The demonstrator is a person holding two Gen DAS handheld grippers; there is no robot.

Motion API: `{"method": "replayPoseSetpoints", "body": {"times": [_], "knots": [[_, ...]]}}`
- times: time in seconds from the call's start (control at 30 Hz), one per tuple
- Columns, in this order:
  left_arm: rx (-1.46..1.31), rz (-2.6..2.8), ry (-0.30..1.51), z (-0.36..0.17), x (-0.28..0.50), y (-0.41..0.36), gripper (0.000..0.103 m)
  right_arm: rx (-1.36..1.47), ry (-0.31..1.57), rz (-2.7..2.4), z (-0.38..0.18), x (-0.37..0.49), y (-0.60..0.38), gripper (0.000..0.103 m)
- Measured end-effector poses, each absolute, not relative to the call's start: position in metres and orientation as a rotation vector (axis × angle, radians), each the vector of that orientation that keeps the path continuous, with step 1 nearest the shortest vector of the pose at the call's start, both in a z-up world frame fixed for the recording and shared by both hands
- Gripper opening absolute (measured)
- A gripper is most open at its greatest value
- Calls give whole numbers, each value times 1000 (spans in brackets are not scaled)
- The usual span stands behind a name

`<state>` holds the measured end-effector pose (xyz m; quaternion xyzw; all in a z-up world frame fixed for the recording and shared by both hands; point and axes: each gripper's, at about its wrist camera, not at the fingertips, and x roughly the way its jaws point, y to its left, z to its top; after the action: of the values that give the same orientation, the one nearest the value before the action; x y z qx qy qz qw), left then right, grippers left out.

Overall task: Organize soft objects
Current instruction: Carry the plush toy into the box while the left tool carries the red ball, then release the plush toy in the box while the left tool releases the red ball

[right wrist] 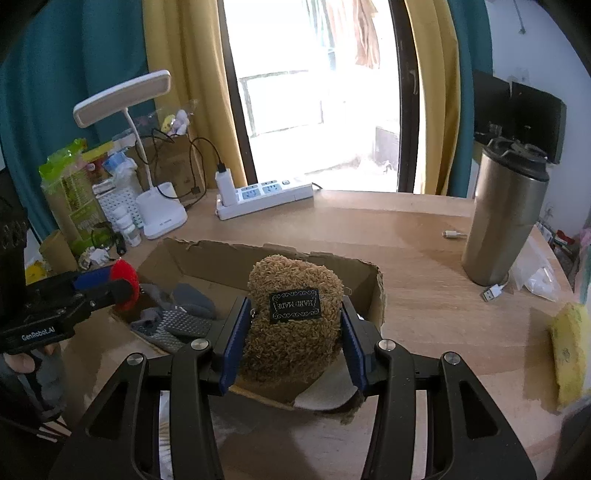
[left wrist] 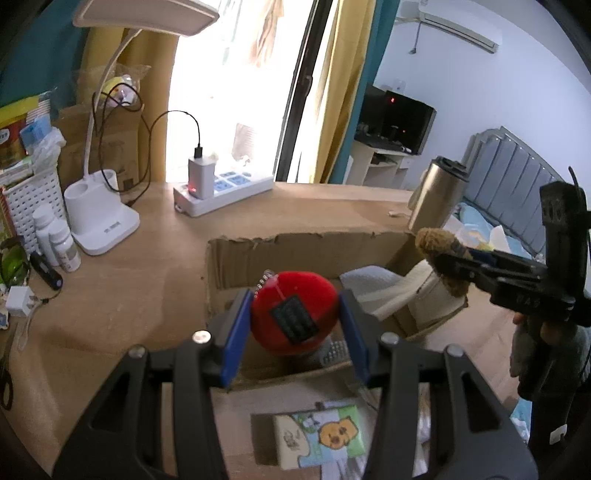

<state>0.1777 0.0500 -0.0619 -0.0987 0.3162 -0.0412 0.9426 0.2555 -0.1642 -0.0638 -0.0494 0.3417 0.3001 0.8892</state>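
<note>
wooden desk [right wrist: 424, 236] stands before a bright window [right wrist: 314, 92] with yellow curtains [right wrist: 177, 59] and teal curtains [right wrist: 66, 74]. white wall [left wrist: 480, 88] carries an air conditioner [left wrist: 450, 22]. tv [left wrist: 399, 122] and grey headboard [left wrist: 513, 177] stand beyond.

a bedroom in a home is shown: a padded grey headboard [left wrist: 517, 177] and bedding are seen to the right of the left gripper, a television [left wrist: 397, 120] and wall air conditioner [left wrist: 450, 26] ahead, and a cluttered wooden desk [right wrist: 406, 240] with a desk lamp [right wrist: 147, 155] before a curtained window.
</note>
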Motion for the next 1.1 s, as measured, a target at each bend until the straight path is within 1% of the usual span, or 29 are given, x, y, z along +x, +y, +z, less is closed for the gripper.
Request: {"method": "replayPoseSetpoints", "body": {"times": [0.5,0.67,0.8,0.83,0.87,0.9,0.97,1.1], "knots": [[-229,-79,758,-89,210,51,50,-107,781,632,-89,279,-155,50],[-203,-60,774,-90,212,47,51,-107,785,635,-89,277,-153,56],[-224,-65,775,-85,211,46,56,-114,770,639,-85,271,-153,63],[-226,-63,770,-83,210,46,59,-116,767,638,-83,270,-153,65],[-222,-59,765,-81,209,45,68,-117,763,637,-82,268,-154,65],[-214,-56,760,-80,207,44,73,-117,758,635,-80,266,-155,66],[-211,-58,747,-76,203,43,78,-112,746,635,-76,262,-158,66],[-204,-57,732,-70,195,41,79,-112,732,631,-70,252,-161,66]]}}
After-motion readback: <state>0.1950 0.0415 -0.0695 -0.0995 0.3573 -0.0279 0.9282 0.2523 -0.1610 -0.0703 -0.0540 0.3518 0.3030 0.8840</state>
